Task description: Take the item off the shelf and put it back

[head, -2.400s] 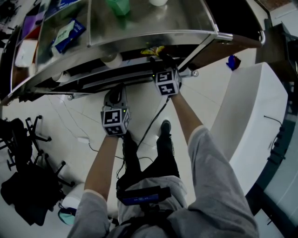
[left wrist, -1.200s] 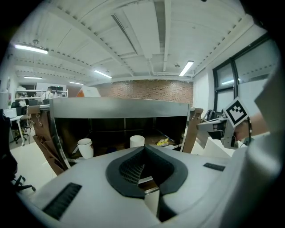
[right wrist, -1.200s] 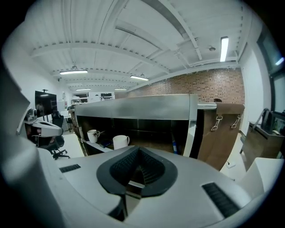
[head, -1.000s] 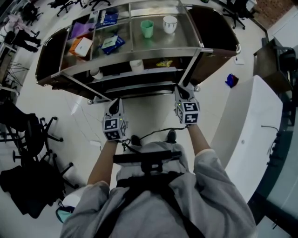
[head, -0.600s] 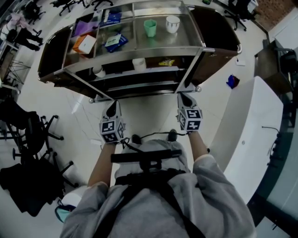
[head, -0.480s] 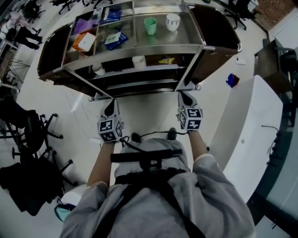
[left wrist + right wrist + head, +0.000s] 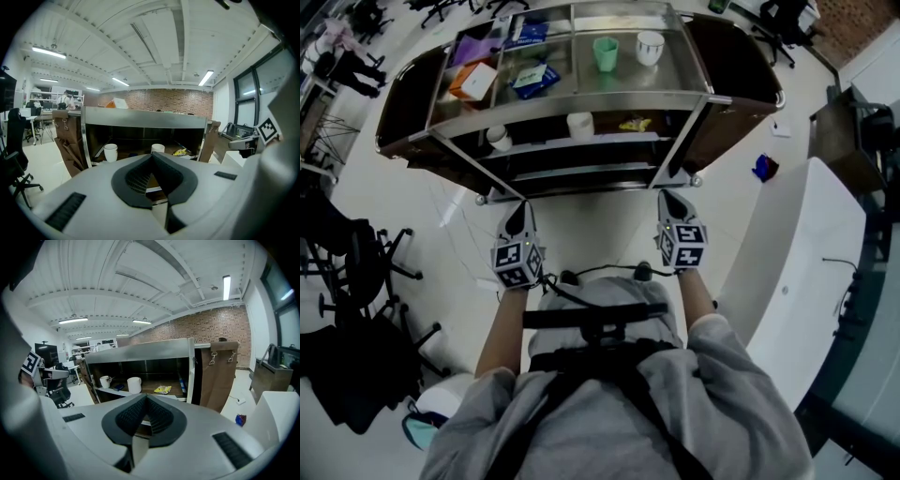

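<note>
Left gripper (image 7: 520,212) is hanging at centre-left of the head view and right gripper (image 7: 669,200) at centre-right. Both are pointing up-frame at the steel shelf cart (image 7: 581,97), which is spanning the top of the frame, and neither is touching it. Each gripper's jaws are sitting pressed together with nothing between them. Yellow packet (image 7: 631,123) is lying on the middle shelf, upper centre, just right of a white cup (image 7: 579,125). Green cup (image 7: 605,53) and white mug (image 7: 649,47) are standing on the top deck.
</note>
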Tool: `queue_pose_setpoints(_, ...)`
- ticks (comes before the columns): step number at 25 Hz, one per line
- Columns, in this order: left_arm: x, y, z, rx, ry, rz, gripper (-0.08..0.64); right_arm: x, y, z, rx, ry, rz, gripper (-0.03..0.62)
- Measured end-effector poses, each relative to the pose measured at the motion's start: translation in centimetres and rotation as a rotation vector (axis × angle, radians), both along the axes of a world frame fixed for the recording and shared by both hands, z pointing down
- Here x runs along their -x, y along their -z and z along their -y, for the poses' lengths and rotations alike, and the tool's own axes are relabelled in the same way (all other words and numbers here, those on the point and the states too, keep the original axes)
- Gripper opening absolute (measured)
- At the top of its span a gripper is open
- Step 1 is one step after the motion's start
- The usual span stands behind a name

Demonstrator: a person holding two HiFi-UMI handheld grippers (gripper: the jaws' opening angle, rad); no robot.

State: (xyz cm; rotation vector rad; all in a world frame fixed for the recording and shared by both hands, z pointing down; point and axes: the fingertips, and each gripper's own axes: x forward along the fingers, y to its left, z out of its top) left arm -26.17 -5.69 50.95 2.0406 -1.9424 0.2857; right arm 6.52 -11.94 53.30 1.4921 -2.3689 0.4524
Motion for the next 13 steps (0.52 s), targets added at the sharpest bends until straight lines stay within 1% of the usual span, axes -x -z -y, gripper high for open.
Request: queue_pose_setpoints(13,0.91,0.16,-0.48,-0.013,0.021,-0.015,0.006,0.28,-0.45,-0.32,0.012,0.008,-0.003,0.008)
